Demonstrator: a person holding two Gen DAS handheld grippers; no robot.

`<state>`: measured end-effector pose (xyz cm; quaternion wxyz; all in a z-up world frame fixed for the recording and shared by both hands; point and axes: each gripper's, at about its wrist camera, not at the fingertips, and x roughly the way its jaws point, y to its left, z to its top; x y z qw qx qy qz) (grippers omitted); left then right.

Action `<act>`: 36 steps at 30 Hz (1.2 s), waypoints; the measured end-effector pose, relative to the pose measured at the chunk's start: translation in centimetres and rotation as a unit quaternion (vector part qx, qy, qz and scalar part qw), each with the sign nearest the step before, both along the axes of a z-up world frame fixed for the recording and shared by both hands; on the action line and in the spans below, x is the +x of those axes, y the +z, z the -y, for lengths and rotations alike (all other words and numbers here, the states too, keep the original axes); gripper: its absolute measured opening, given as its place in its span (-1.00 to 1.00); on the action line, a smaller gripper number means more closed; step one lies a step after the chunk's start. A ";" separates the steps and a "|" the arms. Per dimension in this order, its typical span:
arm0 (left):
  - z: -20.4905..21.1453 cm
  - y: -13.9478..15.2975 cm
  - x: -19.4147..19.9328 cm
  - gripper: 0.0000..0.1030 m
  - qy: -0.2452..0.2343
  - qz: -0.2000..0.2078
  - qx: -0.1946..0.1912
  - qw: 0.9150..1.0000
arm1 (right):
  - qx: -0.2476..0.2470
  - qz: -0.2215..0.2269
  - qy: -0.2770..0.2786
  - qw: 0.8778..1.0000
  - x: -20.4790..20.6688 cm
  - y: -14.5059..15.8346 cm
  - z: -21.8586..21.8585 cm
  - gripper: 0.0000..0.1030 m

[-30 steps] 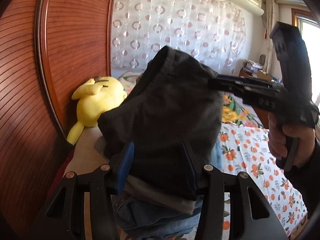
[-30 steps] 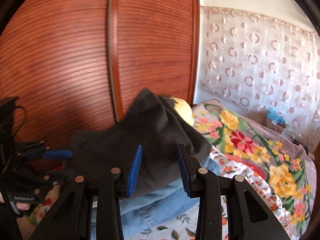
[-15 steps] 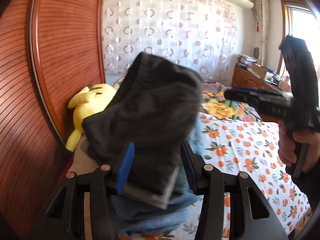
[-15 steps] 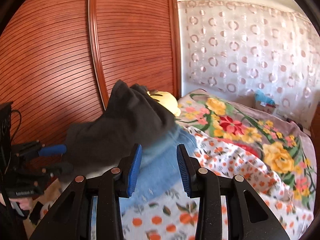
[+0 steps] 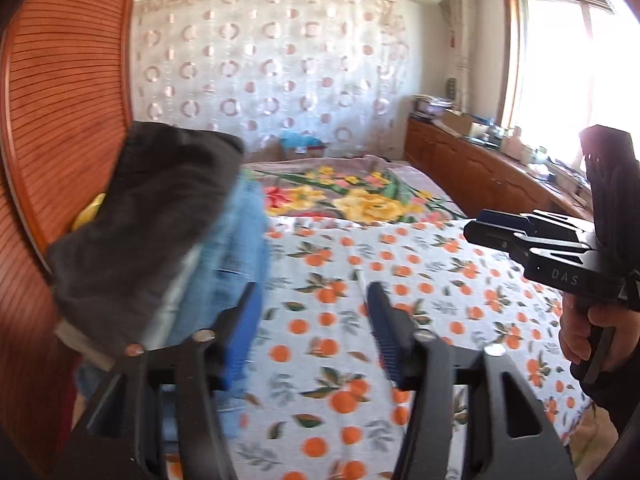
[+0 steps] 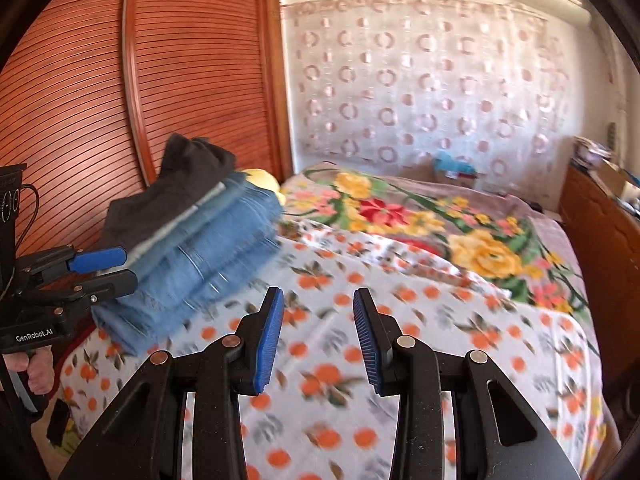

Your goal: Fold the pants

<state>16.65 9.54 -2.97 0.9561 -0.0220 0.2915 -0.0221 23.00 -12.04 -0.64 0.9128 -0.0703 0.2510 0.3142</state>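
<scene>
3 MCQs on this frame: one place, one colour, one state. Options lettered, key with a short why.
1. Where is the stack of folded clothes?
A. on the bed beside the wooden wardrobe
B. on the cabinet under the window
C. on the floor

2. What colour is the top garment of the stack?
A. white
B. dark grey
C. red

3. What is between the right gripper pads?
A. blue jeans
B. a plush toy
C. nothing

Key:
1 A, it sits on the orange-print sheet next to the wardrobe.
2 B, dark grey cloth lies over the blue denim.
3 C, only sheet shows through the gap.
</scene>
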 end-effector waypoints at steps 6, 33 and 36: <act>2.7 -0.3 -0.1 0.53 -0.019 0.004 -0.002 1.000 | 0.001 -0.004 -0.036 0.999 -2.8 -0.1 2.0 -0.27; 9.5 3.9 -5.7 0.54 -0.034 0.039 0.031 0.998 | 0.043 0.033 -0.125 0.991 -16.0 4.3 5.0 0.29; 9.6 4.6 -7.0 0.54 -0.028 0.044 0.027 0.998 | 0.045 0.047 -0.136 0.989 -18.0 5.4 5.3 0.31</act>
